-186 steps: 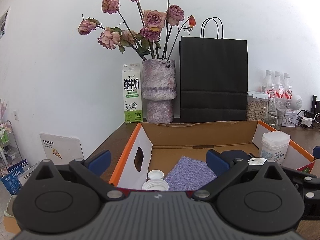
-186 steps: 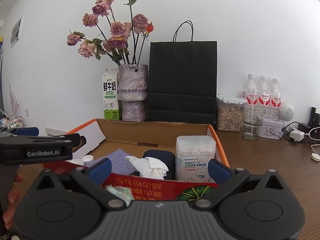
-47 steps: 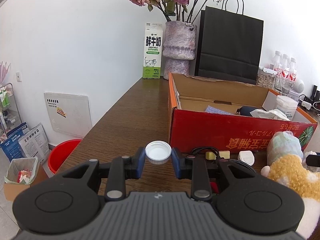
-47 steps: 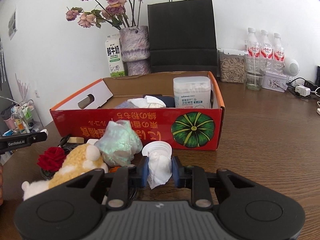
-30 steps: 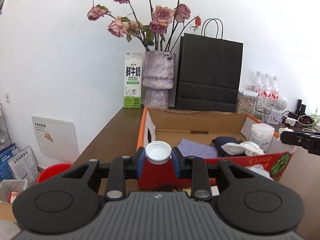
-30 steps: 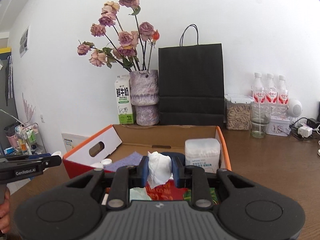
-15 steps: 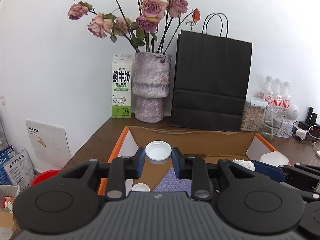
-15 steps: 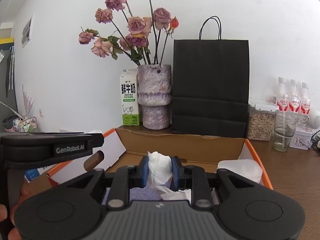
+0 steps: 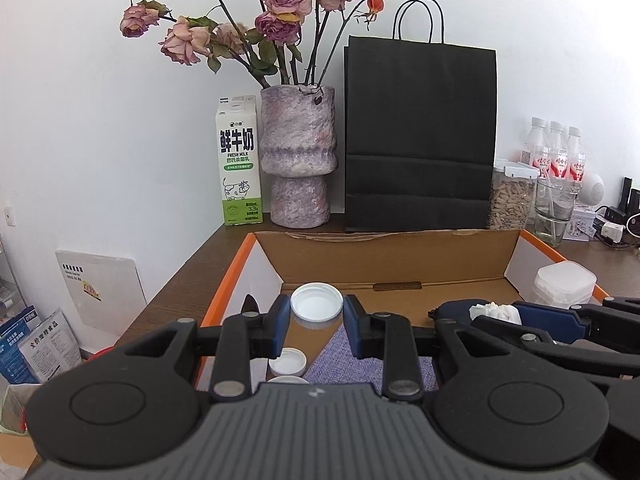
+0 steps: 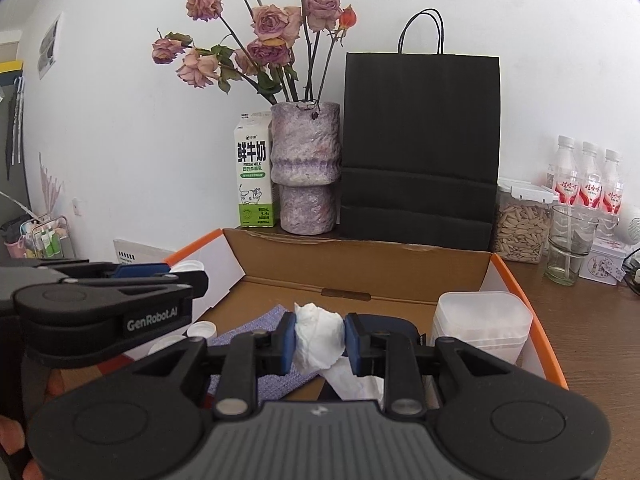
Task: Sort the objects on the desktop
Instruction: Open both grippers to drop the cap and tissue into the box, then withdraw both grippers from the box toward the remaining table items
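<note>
both tongs opening over the box [image 9: 400,256]: left [image 9: 316,326] round one cap [image 9: 316,310], right [image 10: 319,344] round one tissue [image 10: 318,340].

surface: wooden table [image 10: 592,344] | on it: cardboard box [image 10: 360,268], vase [image 10: 306,168], milk carton [image 10: 254,170]

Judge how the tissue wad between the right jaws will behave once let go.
The tissue looks crumpled and soft, with a limp tail hanging below, so it will probably drop without rolling. The right gripper's jaws are opening; it seems light and may cling briefly. It would likely land in the box.
</note>
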Demonstrator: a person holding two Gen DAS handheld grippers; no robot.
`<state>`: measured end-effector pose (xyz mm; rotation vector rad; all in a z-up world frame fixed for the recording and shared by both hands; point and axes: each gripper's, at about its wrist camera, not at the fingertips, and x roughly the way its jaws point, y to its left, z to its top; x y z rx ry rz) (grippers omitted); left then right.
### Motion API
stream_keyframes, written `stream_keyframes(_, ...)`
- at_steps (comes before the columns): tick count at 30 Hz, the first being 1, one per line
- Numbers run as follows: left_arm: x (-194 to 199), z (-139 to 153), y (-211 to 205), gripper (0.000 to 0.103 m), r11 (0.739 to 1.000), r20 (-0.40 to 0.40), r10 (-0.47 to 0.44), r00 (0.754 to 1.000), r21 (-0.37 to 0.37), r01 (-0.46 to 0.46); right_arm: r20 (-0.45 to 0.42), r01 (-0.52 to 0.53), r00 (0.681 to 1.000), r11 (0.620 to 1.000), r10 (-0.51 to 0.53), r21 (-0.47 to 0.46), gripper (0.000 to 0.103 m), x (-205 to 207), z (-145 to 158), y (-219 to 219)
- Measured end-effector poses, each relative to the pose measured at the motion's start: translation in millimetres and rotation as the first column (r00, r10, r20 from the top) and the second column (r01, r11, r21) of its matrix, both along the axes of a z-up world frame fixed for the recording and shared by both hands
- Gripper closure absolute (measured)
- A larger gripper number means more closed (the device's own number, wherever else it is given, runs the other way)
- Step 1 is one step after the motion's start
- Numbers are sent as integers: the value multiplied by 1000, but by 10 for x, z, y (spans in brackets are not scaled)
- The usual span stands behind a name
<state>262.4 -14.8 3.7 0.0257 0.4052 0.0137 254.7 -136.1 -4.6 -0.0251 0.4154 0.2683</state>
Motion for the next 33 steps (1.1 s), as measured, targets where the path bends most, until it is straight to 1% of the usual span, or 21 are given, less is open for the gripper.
stream_keyframes(1, -5, 3, 2, 63, 1000, 1, 2, 1000, -1, -2, 1, 5, 1000, 1000, -5, -1, 74, -8, 2, -5)
stream_keyframes(2, -23, 4, 8, 37, 1000, 7, 5, 1000, -5, -5, 3, 7, 1000, 1000, -7, 1, 65, -24, 7, -16)
stream_keyframes(3, -46, 8, 17, 21, 1000, 23, 26, 999, -4, -26, 4, 9, 1000, 1000, -9, 5, 61, -37, 11, -29)
stream_keyframes(4, -73, 22, 27, 15, 999, 45, 45, 998, 5, -45, 10, 23, 1000, 1000, -23, 9, 59, -54, 20, -54)
stream_keyframes(5, -94, 44, 41, 7, 998, 63, 56, 996, 7, -56, 13, 26, 1000, 1000, -26, 18, 52, -69, 33, -82)
stream_keyframes(6, -123, 65, 65, 0, 998, 81, 64, 995, -5, -64, 17, 30, 999, 999, -30, 29, 39, -81, 47, -112)
stream_keyframes(7, -155, 84, 91, 0, 998, 102, 65, 993, -26, -63, 24, 38, 999, 998, -39, 42, 31, -98, 62, -148)
stream_keyframes(8, -177, 99, 113, 0, 997, 111, 64, 992, -41, -60, 33, 46, 998, 998, -48, 49, 15, -116, 73, -168)
stream_keyframes(9, -197, 117, 126, 0, 997, 118, 62, 991, -52, -56, 45, 52, 998, 997, -54, 50, 10, -139, 82, -180)
stream_keyframes(10, -210, 126, 131, 0, 997, 123, 61, 991, -56, -54, 59, 56, 997, 997, -59, 49, 9, -166, 99, -190)
stream_keyframes(11, -219, 128, 135, 0, 997, 127, 64, 990, -60, -57, 66, 59, 996, 997, -63, 50, 4, -183, 110, -197)
stream_keyframes(12, -225, 129, 141, 0, 996, 130, 69, 989, -65, -61, 72, 63, 995, 997, -67, 48, 0, -199, 113, -196)
stream_keyframes(18, -229, 97, 134, 0, 996, 115, 69, 991, -56, -62, 87, 74, 993, 996, -79, 58, 0, -263, 133, -229)
stream_keyframes(26, -279, 64, 106, 0, 998, 124, 54, 991, -41, -50, 72, 96, 992, 994, -99, 46, 0, -318, 128, -274)
stream_keyframes(33, -335, 17, 102, 0, 998, 129, 63, 990, -27, -60, 80, 89, 993, 995, -91, 35, 0, -416, 113, -309)
